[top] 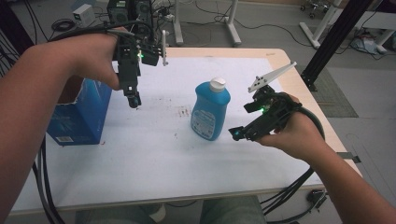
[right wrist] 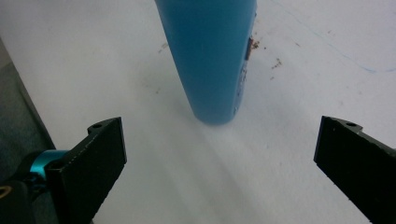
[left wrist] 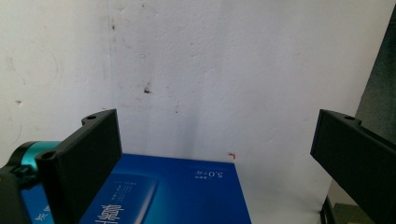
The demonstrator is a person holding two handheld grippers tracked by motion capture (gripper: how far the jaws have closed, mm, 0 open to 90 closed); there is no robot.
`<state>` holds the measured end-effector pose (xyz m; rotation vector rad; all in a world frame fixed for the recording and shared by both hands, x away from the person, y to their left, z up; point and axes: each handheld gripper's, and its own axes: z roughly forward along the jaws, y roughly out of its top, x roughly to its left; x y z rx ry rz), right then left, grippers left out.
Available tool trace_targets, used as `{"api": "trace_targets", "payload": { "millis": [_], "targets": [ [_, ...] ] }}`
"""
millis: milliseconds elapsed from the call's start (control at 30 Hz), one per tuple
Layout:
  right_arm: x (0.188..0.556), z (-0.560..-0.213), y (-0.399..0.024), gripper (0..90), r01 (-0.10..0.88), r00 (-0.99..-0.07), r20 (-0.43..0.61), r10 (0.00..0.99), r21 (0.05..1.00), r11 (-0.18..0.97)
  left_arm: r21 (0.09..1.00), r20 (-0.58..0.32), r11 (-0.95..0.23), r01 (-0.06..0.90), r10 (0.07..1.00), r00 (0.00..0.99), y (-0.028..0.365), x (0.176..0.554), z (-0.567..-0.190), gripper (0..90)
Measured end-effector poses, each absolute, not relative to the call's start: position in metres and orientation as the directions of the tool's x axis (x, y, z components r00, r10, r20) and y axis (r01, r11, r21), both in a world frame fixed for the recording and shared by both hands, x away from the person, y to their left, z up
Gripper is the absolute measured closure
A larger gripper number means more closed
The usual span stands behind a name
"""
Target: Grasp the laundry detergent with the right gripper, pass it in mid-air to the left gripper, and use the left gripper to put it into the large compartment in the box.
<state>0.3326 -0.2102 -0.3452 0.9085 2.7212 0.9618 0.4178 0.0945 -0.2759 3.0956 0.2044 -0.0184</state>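
Note:
A blue bottle (top: pixel 210 111) with a white cap stands upright in the middle of the white table (top: pixel 154 163). My right gripper (top: pixel 236 134) hovers just to its right, tilted toward the bottle's base, jaws wide open and empty. In the right gripper view the bottle (right wrist: pixel 210 56) rises straight ahead between the two spread jaws, a little beyond them. My left gripper (top: pixel 134 101) hangs above the table beside a blue box (top: pixel 80 113), pointing down, open with nothing in it. The left gripper view looks down on the box top (left wrist: pixel 173 193) between its open jaws.
The blue box lies at the table's left edge, its top open toward the back. Small reddish-brown stains (top: pixel 183 112) mark the table left of the bottle. Cables (top: pixel 289 191) hang off the front right edge. Stands and equipment sit on the floor beyond the table.

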Motion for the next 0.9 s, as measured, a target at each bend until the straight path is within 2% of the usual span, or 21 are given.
{"api": "trace_targets", "payload": {
  "millis": [267,900],
  "targets": [
    [0.339,-0.360,-0.200,1.3,0.519,-0.782,0.113,0.613,0.664,0.538,0.040,-0.010,-0.990,0.137,0.137,0.991,0.099,0.418,-0.275,1.8],
    [0.344,-0.385,-0.180,1.4,0.502,-0.752,0.132,0.646,0.749,0.431,0.041,-0.002,-0.990,0.138,0.138,0.990,0.104,0.416,-0.273,1.8]
  ]
}}
